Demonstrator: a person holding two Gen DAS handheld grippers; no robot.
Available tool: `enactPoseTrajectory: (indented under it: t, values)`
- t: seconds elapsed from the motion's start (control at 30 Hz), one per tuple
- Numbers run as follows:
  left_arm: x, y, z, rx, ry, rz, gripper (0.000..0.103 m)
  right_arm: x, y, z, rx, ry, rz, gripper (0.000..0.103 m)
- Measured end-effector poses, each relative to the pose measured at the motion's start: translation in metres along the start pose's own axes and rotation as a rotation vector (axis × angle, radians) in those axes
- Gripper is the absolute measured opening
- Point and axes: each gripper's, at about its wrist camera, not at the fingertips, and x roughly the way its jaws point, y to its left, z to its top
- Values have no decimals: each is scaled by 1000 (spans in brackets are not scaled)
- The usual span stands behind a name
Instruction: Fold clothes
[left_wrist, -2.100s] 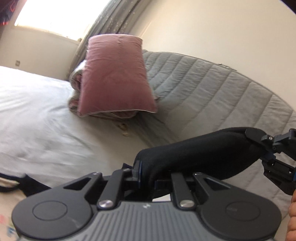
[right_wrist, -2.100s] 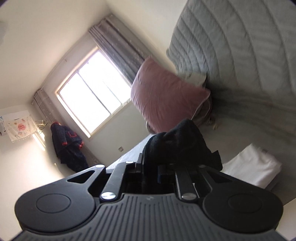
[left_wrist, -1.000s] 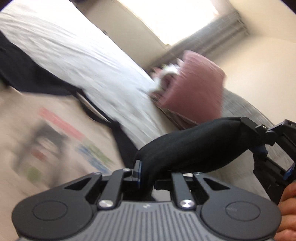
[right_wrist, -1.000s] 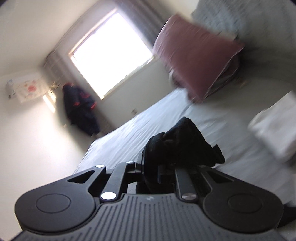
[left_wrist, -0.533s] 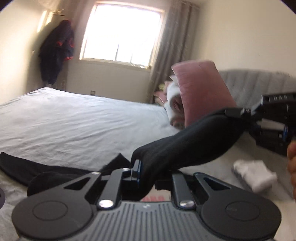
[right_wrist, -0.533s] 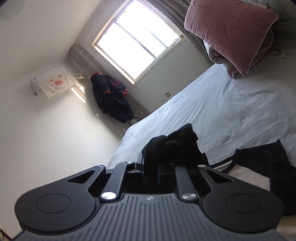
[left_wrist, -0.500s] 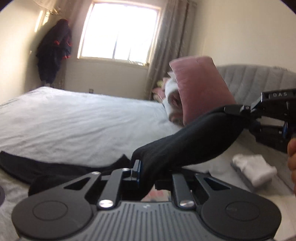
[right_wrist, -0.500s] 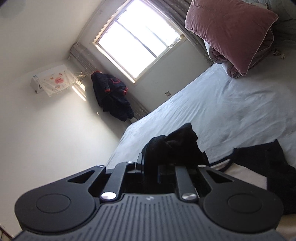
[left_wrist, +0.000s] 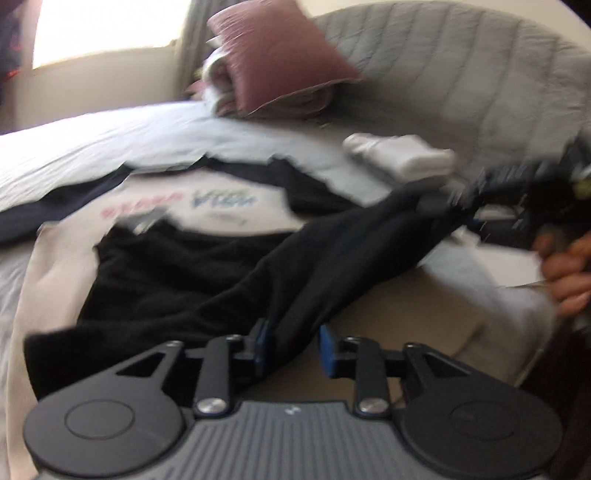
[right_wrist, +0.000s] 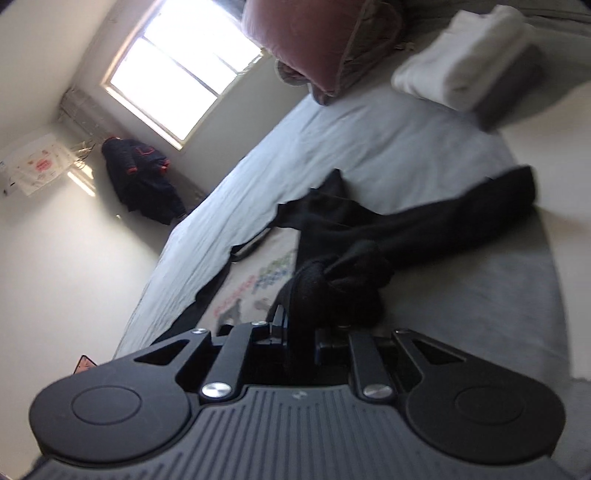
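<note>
A cream shirt (left_wrist: 207, 206) with a coloured print and black sleeves lies flat on the bed. One black sleeve (left_wrist: 332, 258) stretches across its body from my left gripper (left_wrist: 291, 345) to my right gripper (left_wrist: 509, 184), which is blurred at the right with a hand (left_wrist: 569, 266) behind it. The left jaws stand apart; the sleeve runs between them against the left pad, with a gap to the right pad. In the right wrist view my right gripper (right_wrist: 301, 332) is shut on a bunch of the black sleeve (right_wrist: 340, 280) above the print (right_wrist: 258, 288).
A folded white towel (left_wrist: 402, 155) lies on the bed near the grey quilted headboard (left_wrist: 461, 74). A pink pillow (left_wrist: 280, 48) leans on bedding at the back. A dark jacket (right_wrist: 140, 177) hangs beside the window (right_wrist: 184, 74). Light sheet surrounds the shirt.
Both grippers dropped from facing the room down to the bed, bringing the black sleeve over the shirt's body. The left jaws have widened around the sleeve.
</note>
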Motion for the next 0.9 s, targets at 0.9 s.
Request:
enactPoseTrajectory:
  t: [0.9]
  values:
    - [3,52,29,43,140,-33,64,-58,26,-17,-262,79,-155,56]
